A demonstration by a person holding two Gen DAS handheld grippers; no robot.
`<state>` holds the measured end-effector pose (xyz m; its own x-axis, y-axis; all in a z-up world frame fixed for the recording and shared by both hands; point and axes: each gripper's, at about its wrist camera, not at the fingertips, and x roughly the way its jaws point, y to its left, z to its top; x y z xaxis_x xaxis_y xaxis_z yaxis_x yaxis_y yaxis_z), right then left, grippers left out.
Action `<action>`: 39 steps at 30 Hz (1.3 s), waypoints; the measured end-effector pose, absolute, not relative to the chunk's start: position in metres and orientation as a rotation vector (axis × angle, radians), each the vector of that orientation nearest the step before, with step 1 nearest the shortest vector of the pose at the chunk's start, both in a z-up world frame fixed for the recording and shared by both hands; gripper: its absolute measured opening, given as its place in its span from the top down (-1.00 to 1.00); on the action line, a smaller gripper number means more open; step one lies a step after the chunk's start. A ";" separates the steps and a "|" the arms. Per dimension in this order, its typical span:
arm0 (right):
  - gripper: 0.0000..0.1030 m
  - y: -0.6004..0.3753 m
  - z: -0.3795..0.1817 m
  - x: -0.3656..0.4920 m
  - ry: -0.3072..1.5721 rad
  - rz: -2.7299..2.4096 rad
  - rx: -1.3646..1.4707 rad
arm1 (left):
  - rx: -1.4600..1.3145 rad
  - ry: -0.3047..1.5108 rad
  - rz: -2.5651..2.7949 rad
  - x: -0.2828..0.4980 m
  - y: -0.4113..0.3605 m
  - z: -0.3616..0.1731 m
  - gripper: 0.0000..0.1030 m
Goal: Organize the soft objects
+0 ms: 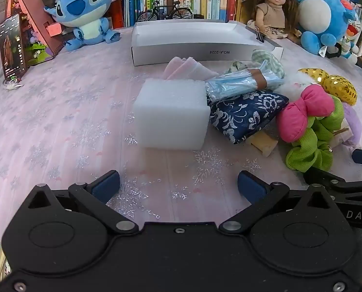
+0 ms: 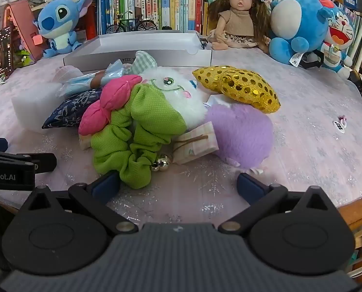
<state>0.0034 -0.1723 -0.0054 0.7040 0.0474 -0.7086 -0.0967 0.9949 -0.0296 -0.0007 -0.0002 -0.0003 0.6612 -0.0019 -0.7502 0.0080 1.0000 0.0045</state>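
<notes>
A heap of soft things lies mid-table. A white foam block (image 1: 171, 114) sits just ahead of my left gripper (image 1: 178, 186), which is open and holds nothing. Against the block lean a navy patterned pouch (image 1: 244, 114) and a packet of blue masks (image 1: 239, 84), with pink cloth (image 1: 185, 69) behind. My right gripper (image 2: 178, 186) is open and empty, just short of a green scrunchie (image 2: 132, 141) with a pink bow (image 2: 112, 104). Behind these lie a white fluffy toy (image 2: 173, 90), a purple fluffy pad (image 2: 241, 133) and a gold sequinned cushion (image 2: 241, 87). An open white box (image 1: 200, 46) stands behind the heap.
Along the back stand a blue Stitch plush (image 1: 88, 12), a doll (image 2: 239, 22), a round blue plush (image 2: 300, 26), a model bicycle (image 1: 166, 12) and shelves of books. A phone (image 1: 12, 46) leans at the far left. The table's wooden edge (image 2: 358, 209) shows at the right.
</notes>
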 end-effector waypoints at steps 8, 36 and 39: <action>-1.00 -0.172 -0.006 0.007 0.788 0.082 -0.068 | 0.007 0.850 -0.004 0.000 0.000 0.000 -1.00; -1.00 -0.172 -0.005 0.004 0.787 0.080 -0.069 | 0.007 0.850 -0.003 0.000 0.000 0.000 -1.00; -1.00 -0.172 -0.005 0.004 0.786 0.080 -0.069 | 0.007 0.850 -0.003 0.000 0.000 0.000 -1.00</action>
<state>0.0035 -0.1722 -0.0051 0.7036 0.0459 -0.7091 -0.0976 0.9947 -0.0324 -0.0005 -0.0002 -0.0002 0.6603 0.0000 -0.7510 0.0058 1.0000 0.0051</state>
